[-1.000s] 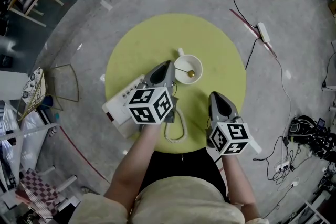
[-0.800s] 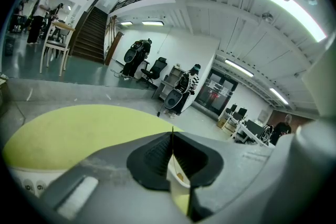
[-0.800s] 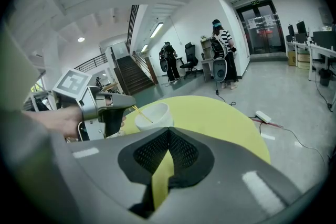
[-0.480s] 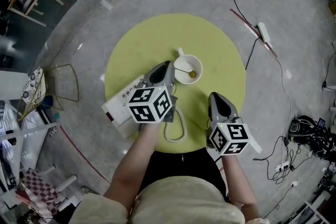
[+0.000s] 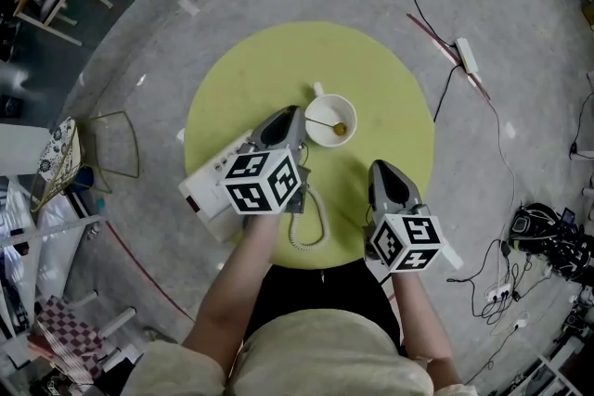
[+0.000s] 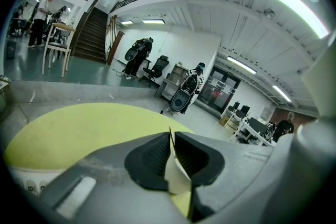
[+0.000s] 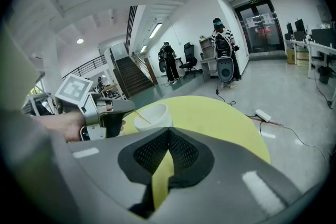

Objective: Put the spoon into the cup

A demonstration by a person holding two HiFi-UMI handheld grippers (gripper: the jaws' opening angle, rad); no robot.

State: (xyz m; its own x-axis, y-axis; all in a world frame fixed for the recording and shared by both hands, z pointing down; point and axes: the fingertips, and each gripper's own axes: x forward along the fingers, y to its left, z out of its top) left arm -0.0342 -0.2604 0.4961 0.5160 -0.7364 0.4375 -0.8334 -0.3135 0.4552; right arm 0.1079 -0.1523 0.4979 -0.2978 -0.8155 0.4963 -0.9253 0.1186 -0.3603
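Note:
A white cup (image 5: 331,121) stands near the middle of the round yellow table (image 5: 390,88). A gold spoon (image 5: 336,127) lies in it, with the bowl at the bottom and the thin handle leaning toward the left rim. My left gripper (image 5: 299,115) sits just left of the cup with its tips by the handle's end. Its jaws are opening and nothing shows between the pads (image 6: 157,152). In the right gripper view the cup (image 7: 152,114), the spoon handle (image 7: 139,118) and the left gripper (image 7: 119,119) are ahead. My right gripper (image 5: 379,168) rests near the table's front edge, shut and empty.
A white power strip (image 5: 206,188) with a coiled cable (image 5: 306,235) lies on the table under my left arm. Cables and another power strip (image 5: 465,57) run over the floor at the right. A wire stand (image 5: 111,146) is on the left.
The spoon has settled into the cup, and its handle now reaches further toward the left rim. Neither hand has shifted.

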